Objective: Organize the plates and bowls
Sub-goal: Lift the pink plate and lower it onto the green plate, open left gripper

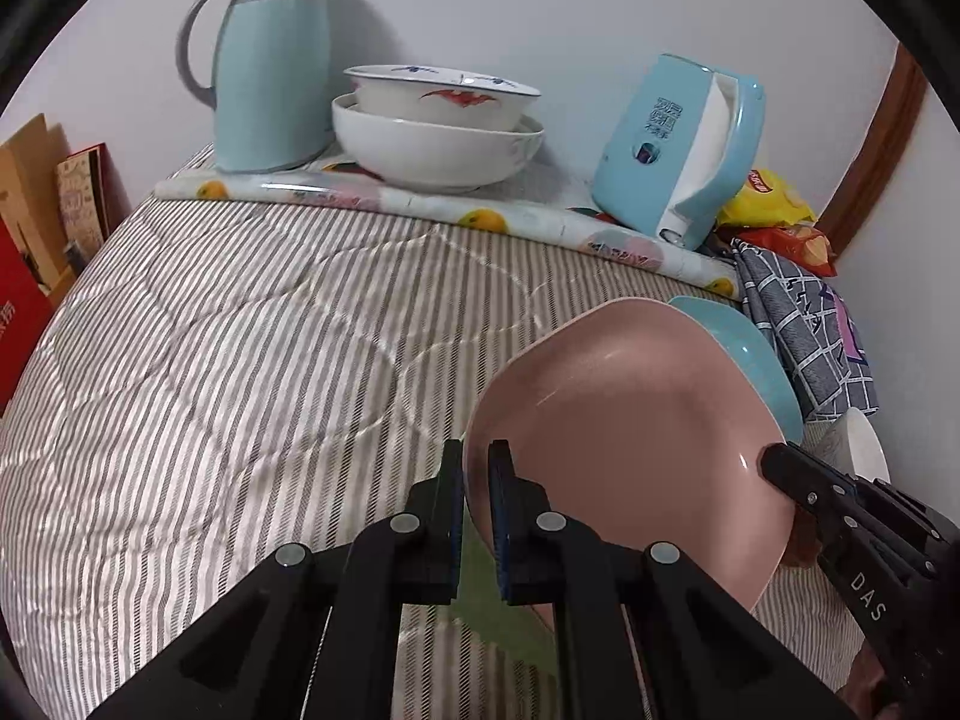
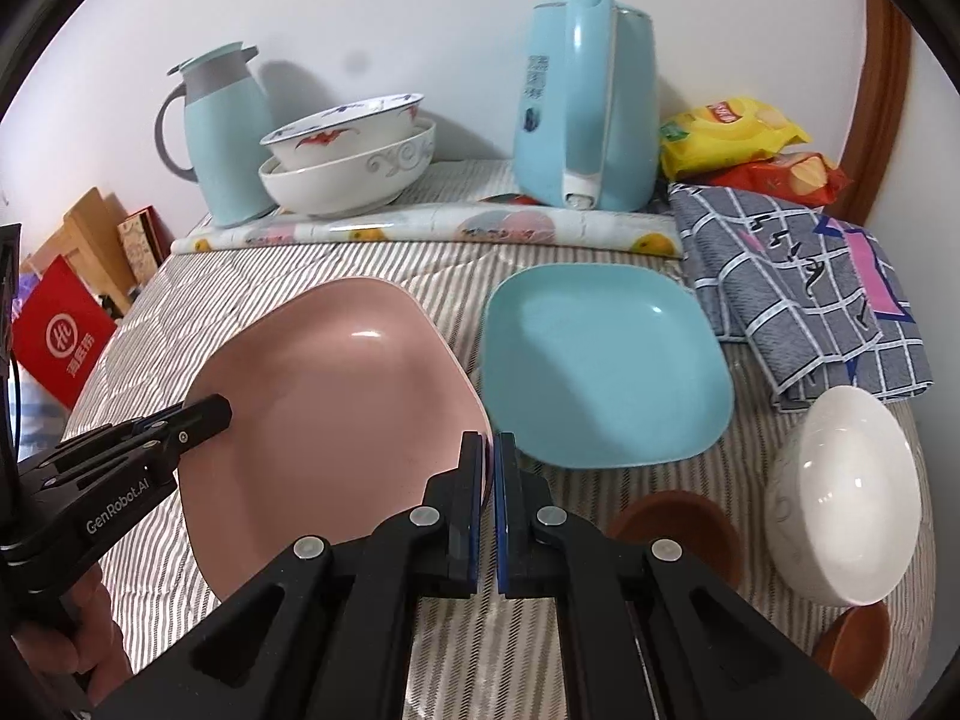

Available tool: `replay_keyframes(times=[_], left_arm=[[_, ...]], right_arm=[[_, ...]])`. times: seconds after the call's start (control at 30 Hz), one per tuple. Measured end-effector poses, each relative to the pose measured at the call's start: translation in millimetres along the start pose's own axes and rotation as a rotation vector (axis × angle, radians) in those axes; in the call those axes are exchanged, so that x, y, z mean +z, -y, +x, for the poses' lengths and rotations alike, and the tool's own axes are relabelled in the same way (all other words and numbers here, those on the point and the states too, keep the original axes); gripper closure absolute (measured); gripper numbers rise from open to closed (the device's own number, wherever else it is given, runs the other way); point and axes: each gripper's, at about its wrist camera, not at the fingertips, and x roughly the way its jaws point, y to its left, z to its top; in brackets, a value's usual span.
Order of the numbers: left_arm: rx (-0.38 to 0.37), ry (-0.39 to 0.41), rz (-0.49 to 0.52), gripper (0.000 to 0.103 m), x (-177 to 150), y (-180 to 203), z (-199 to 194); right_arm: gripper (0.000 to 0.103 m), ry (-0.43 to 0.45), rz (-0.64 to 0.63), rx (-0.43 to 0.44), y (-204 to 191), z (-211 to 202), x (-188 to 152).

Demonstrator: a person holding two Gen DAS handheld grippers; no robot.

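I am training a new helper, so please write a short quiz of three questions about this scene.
1. True or false: both grippers hold the pink plate.
2. What lies right of the pink plate in the right wrist view? A) blue plate B) red bag
3. How many bowls are stacked beside the jug?

Key: 1 true: left gripper and right gripper clamp its rim. 2 A. 3 two.

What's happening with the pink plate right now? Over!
Left gripper and right gripper both shut on pink plate, tilted off the bed. Blue plate lies right beside. Nothing blocking. Over.
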Motion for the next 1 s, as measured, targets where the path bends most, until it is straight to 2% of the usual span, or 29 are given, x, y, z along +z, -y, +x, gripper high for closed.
replay_keyframes(times=[0.33, 0.8, 0.9, 1.0], left_arm=[[-0.009, -0.029, -0.02, 0.094, -12, -7, 8], [-0.008, -0.046, -0.009, 0.093, -11, -6, 6], [-0.003, -0.054, -0.008, 0.091, -12, -5, 4], [-0.004, -0.062, -0.018, 0.089, -13, -4, 1]], right_arm=[[0.099, -0.03, -0.03, -0.011, -7, 14, -10], [0.098, -0.054, -0.034, -0.012, -7, 22, -6], [0.09, -0.051, -0.04, -0.007, -7, 20, -5], [0.076, -0.032, -0.04, -0.015, -7, 13, -5]])
